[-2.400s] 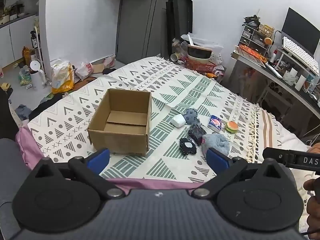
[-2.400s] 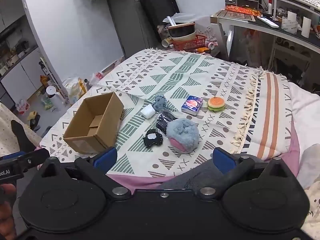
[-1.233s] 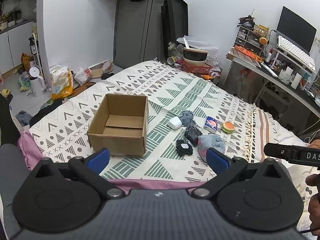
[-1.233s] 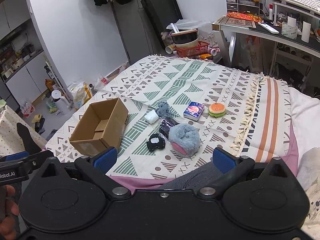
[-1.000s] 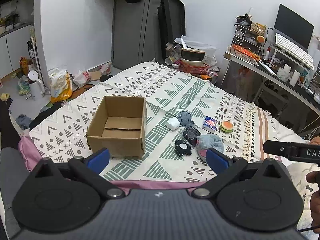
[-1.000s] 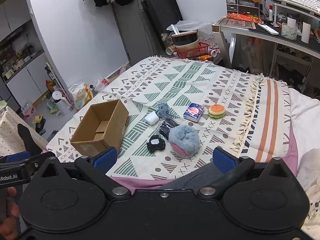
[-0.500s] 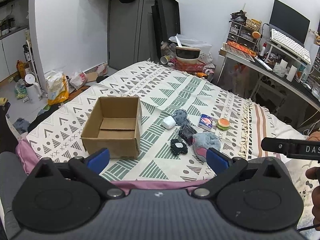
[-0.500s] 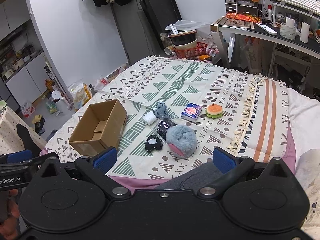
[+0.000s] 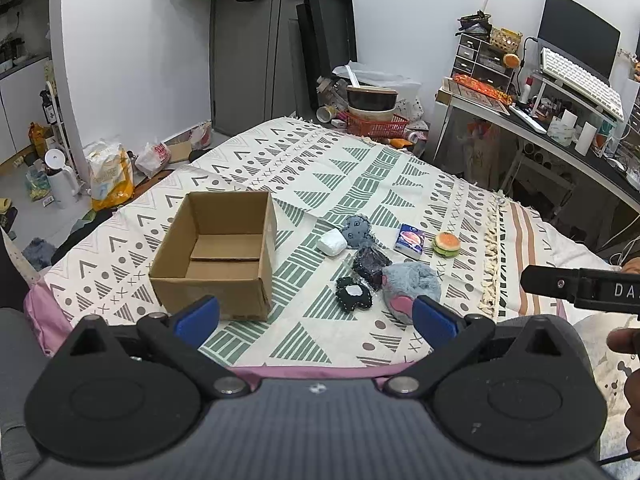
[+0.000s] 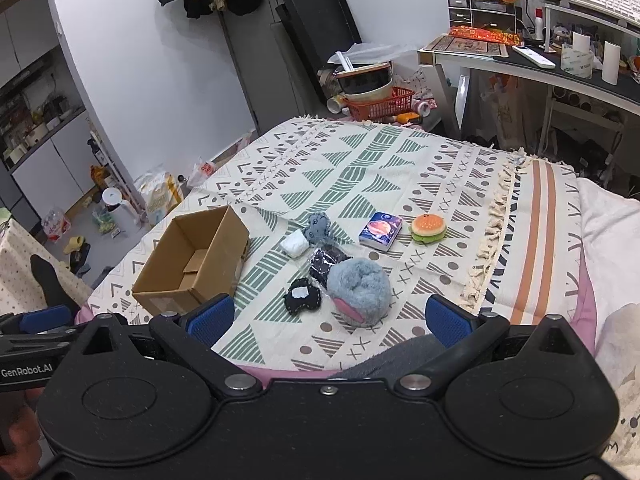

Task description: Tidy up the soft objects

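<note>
An open, empty cardboard box (image 9: 216, 252) (image 10: 192, 258) sits on the patterned bedspread (image 9: 360, 176). To its right lie a fluffy grey-blue plush (image 9: 412, 284) (image 10: 360, 284), a small black plush (image 9: 354, 294) (image 10: 302, 296), a dark sparkly pouch (image 9: 370, 262) (image 10: 326, 260), a blue-grey plush (image 9: 358, 230) (image 10: 318, 224), a white soft pack (image 9: 332, 242) (image 10: 295, 243), a small blue packet (image 9: 412, 236) (image 10: 380, 231) and a burger toy (image 9: 447, 243) (image 10: 428, 227). My left gripper (image 9: 316, 316) and right gripper (image 10: 326, 318) hover open and empty above the bed's near edge.
A desk (image 10: 520, 60) with keyboard and clutter stands at the right. A red basket with bowls (image 10: 376, 92) is beyond the bed's far end. Bags and a white kettle (image 9: 60, 176) litter the floor at left. A pink sheet edges the bed's near side.
Both grippers have drawn back and risen slightly, so the box and soft objects look smaller and farther away. Both stayed open; nothing on the bed moved.
</note>
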Demonstrator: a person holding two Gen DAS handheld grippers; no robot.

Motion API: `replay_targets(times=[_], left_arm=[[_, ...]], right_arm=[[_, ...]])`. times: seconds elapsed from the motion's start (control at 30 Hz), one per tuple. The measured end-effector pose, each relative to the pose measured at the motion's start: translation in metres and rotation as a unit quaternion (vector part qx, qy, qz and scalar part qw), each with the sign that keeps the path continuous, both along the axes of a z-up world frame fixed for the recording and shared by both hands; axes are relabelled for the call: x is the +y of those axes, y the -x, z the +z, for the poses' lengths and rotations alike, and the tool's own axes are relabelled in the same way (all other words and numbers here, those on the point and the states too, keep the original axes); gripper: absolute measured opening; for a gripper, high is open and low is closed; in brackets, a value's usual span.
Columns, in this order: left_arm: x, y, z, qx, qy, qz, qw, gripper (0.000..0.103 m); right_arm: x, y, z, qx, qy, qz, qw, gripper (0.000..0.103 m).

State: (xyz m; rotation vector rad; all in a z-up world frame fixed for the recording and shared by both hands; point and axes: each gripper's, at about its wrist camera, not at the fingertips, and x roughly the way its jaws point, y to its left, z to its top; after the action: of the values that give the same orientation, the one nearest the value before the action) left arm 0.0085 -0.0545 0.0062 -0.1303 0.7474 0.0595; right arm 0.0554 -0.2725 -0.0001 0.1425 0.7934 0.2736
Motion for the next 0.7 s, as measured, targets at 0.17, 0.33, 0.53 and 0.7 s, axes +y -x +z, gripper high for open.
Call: replay_targets(times=[0.17,0.33,0.53,0.7], left_arm=[[-0.008,-0.014,-0.009,0.003,0.005,-0.004,1.0,0.102],[-0.016,-0.031,-0.02,0.005,0.012,-0.006,0.9999,0.102],[-0.024,-0.058,-0.032,0.012,0.024,-0.005,0.9996,0.101],[-0.027,-0.08,-0.045,0.019,0.046,-0.008,0.9987,0.1]], right_arm=[[-0.009,-0.01,-0.007,0.0,-0.012,-0.003,1.0,0.103],[-0.019,-0.026,-0.019,0.01,-0.014,-0.002,1.0,0.103],[-0.03,-0.05,-0.033,0.023,-0.026,-0.012,0.999,0.101],[-0.033,-0.072,-0.047,0.037,-0.046,-0.004,0.998,0.095]])
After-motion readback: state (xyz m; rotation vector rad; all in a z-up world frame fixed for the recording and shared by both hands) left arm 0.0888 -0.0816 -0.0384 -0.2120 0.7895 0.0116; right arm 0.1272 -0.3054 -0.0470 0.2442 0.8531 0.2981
